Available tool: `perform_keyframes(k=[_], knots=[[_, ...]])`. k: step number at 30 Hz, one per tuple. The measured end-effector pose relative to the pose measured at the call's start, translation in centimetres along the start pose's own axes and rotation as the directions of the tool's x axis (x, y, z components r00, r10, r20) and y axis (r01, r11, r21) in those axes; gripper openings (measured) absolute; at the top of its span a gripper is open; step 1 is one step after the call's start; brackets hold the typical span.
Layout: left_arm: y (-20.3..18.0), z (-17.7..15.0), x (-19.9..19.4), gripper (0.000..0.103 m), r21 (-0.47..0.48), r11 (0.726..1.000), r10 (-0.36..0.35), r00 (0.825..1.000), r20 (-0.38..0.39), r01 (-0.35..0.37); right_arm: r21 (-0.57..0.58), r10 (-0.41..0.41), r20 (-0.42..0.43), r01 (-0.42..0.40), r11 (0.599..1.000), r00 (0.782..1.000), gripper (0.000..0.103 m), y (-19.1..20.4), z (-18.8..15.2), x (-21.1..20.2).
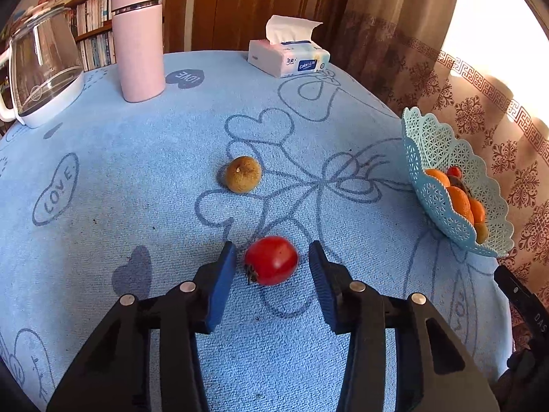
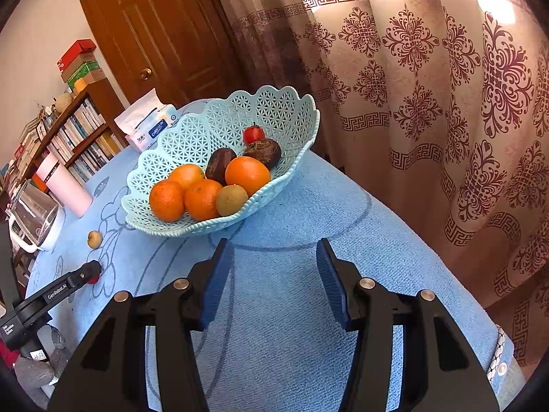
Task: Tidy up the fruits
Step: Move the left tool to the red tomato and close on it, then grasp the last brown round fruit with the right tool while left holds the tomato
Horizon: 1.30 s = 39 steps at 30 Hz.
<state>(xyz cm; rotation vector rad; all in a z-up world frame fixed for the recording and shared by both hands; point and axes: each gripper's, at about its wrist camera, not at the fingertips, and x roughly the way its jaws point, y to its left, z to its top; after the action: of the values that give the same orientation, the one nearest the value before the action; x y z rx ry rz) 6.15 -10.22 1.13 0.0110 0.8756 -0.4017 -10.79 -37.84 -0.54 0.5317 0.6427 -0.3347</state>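
A light-blue tablecloth bears dark-blue hearts and bows, the lattice basket is pale turquoise, and the curtain shows maroon medallions on beige.

Counter, blue patterned cloth: red round fruit, brown fruit, lattice plastic basket, tissue pack, pink tumbler, glass kettle
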Motion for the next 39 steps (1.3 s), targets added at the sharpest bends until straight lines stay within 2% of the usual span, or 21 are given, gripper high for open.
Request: perform_keyframes(k=[6, 13, 21, 31, 35, 39], knots=[[0.4, -0.1, -0.2, 0.030, -0.012, 1.000, -0.022, 1.000, 0.007, 0.022, -0.002, -0.001, 0.001, 0.001, 1.000, 1.000, 0.053, 0.0, 0.0, 0.0], [0.9, -0.3, -1.7, 0.030, -0.033, 0.999, -0.039, 0.997, 0.062, 0.041, -0.008, -0.009, 0.001, 0.009, 1.000, 1.000, 0.053, 0.1, 0.0, 0.0], [2.9, -0.4, -4.1, 0.030, -0.078, 0.997, -0.005, 0.989, 0.145, 0.017, -0.021, -0.024, -0.002, 0.024, 0.999, 1.000, 0.053, 0.2, 0.1, 0.1], [5.7, -0.7, -5.4, 0.030, -0.165, 0.986, 0.034, 0.983, 0.179, -0.005, -0.073, -0.046, 0.014, 0.047, 0.996, 0.999, 0.053, 1.2, 0.0, -0.4], [6.1, -0.7, -5.9, 0.030, -0.181, 0.983, 0.047, 0.980, 0.195, -0.011, -0.108, -0.007, 0.012, 0.008, 0.994, 1.000, 0.053, 2.9, -0.1, -1.0], [6.5, -0.7, -6.0, 0.030, -0.197, 0.980, 0.052, 0.979, 0.198, -0.012, -0.175, 0.072, -0.005, -0.071, 0.982, 0.997, 0.053, 6.0, 0.0, -1.2]])
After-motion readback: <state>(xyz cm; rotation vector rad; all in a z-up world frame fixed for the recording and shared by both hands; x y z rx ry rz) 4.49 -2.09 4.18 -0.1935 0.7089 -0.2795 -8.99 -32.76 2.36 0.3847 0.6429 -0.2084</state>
